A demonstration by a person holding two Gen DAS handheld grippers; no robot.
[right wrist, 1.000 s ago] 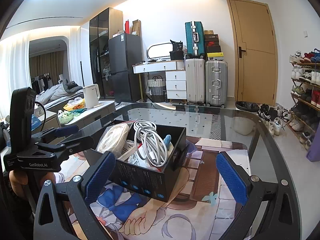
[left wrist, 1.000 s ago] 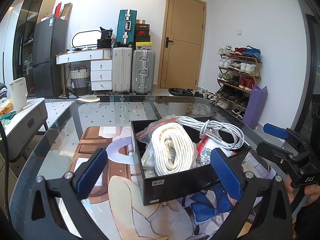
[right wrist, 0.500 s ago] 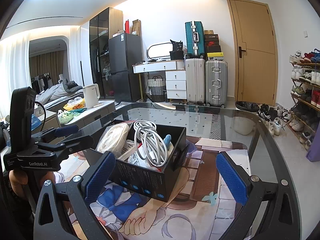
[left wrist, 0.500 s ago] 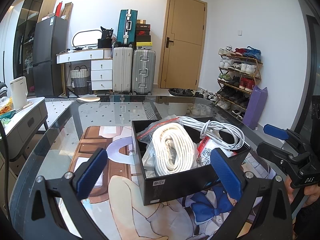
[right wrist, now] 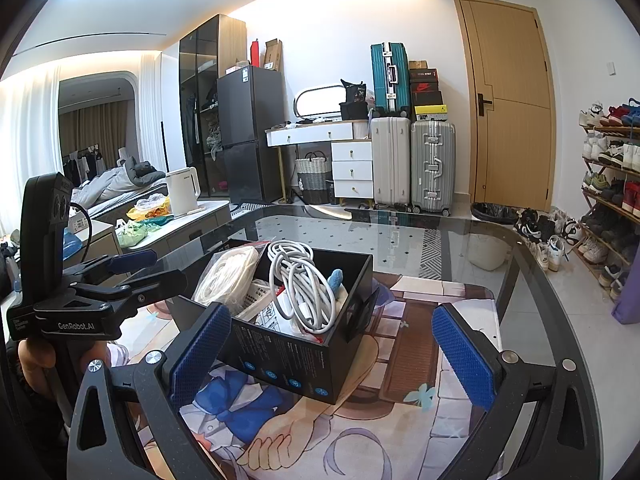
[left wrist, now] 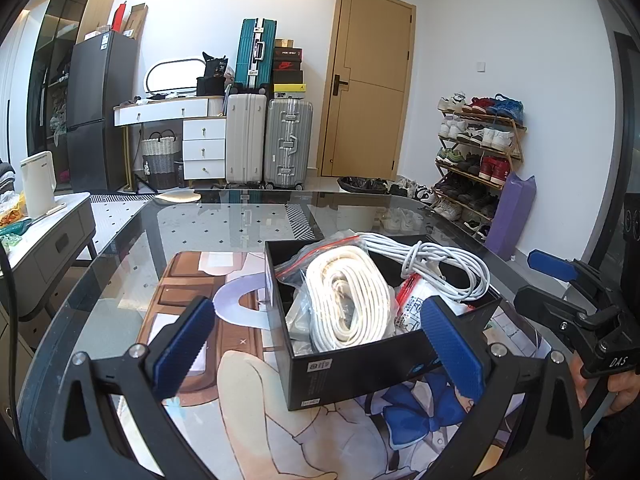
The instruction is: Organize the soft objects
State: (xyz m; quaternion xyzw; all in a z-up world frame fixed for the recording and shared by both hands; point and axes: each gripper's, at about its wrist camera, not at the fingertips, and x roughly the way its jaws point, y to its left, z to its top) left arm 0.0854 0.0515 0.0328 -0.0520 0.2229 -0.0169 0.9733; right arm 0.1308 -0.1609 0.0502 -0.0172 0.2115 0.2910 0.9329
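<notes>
Black cardboard box (left wrist: 360,364) on glass table (left wrist: 240,224), nearer its right edge, filled with bagged white cable coil (left wrist: 348,300) and loose white cable bundle (left wrist: 436,264). Left gripper (left wrist: 320,344) and right gripper (right wrist: 332,352) both spread wide, holding nothing, just before the box.

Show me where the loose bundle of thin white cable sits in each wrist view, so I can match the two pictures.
Left wrist: the loose white cable bundle lies at the far right of the black box, right of centre in the picture.
Right wrist: the same bundle stands at the box's middle, left of centre.
Shared landmark: the bagged white cord coil beside it.
</notes>
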